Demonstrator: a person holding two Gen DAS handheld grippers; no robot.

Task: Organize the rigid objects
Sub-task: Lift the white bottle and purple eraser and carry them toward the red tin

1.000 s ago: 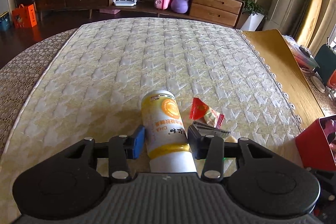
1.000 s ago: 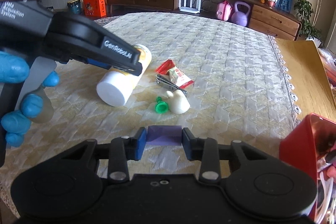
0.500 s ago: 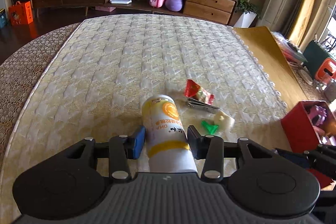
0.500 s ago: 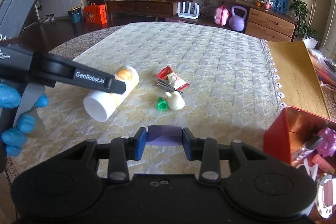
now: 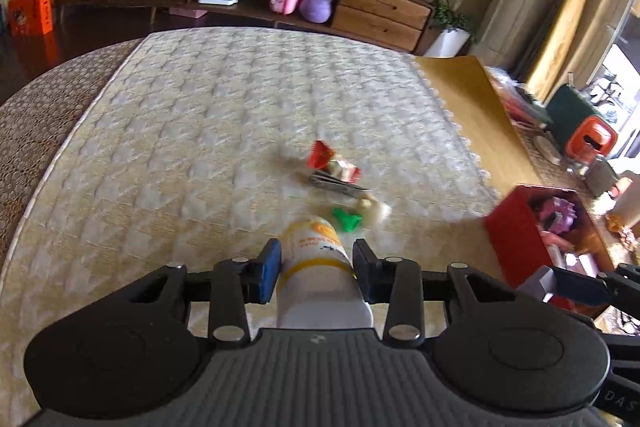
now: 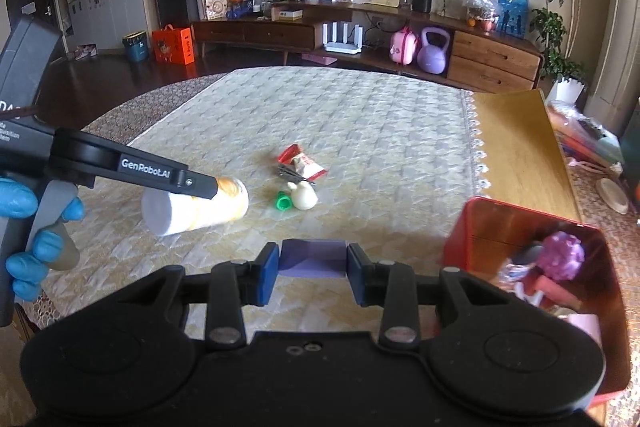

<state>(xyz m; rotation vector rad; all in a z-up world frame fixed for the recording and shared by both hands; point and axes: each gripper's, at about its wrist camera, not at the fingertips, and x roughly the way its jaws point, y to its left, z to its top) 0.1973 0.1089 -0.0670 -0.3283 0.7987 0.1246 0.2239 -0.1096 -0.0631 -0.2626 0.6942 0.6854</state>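
The yellow-and-white bottle (image 5: 316,267), clamped in the left gripper (image 5: 316,269), has been lifted off the quilted cloth (image 5: 200,131). The red bin (image 5: 516,227) at four o'clock is now nearer. A purple block (image 6: 312,259) is pinched in the right gripper (image 6: 312,273); both loads seem bound for it.

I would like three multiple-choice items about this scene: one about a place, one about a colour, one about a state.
1. Where is the red box?
A. at the table's right side
B. at its far left
C. on the shelf

2. What colour is the block in the right gripper?
A. green
B. purple
C. orange

3. How is the bottle?
A. upright on the cloth
B. inside the box
C. held by the left gripper

Key: 1 A, the box stands right of the snack packet. 2 B, purple shows between the pads. 3 C, both pads press its sides.
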